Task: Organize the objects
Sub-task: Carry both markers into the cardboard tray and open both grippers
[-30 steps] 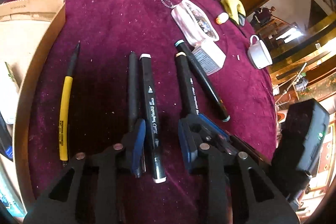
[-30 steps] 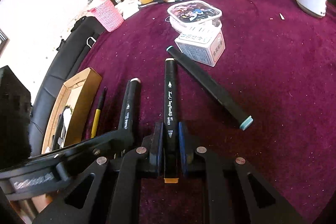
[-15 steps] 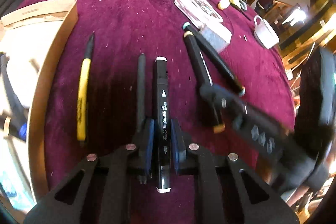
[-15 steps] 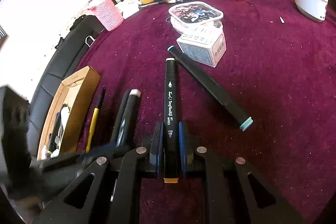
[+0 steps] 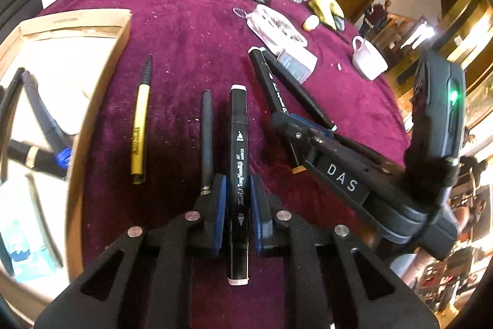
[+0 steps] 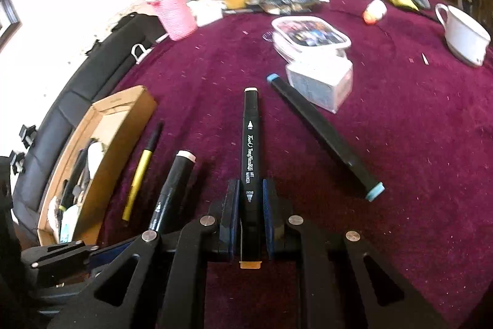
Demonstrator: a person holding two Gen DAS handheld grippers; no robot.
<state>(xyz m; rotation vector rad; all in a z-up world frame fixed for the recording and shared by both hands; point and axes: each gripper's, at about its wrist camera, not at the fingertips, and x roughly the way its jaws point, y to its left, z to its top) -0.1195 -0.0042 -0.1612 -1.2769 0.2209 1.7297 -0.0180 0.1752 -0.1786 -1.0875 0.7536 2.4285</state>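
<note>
Left claw point(image 5: 237, 205): clamped on a white-capped marker point(image 5: 238, 162), low over the maroon counter point(image 5: 191, 30).
Right claw point(image 6: 250, 213): clamped on an orange-capped marker point(image 6: 250, 156).
Direction: both markers point straight ahead, lengthwise along the fingers.
Risk: the thin black pen point(image 5: 207, 131) touching the left claw may get dragged; tilting could slip either marker.

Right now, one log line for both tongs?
left tongs: shut on pink-capped marker | right tongs: shut on orange-capped marker | box: open

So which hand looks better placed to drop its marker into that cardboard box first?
Left, probably. The left gripper, shut on the pink-capped marker, sits nearer the cardboard box; the right gripper, holding the orange-capped marker, is farther away.
</note>
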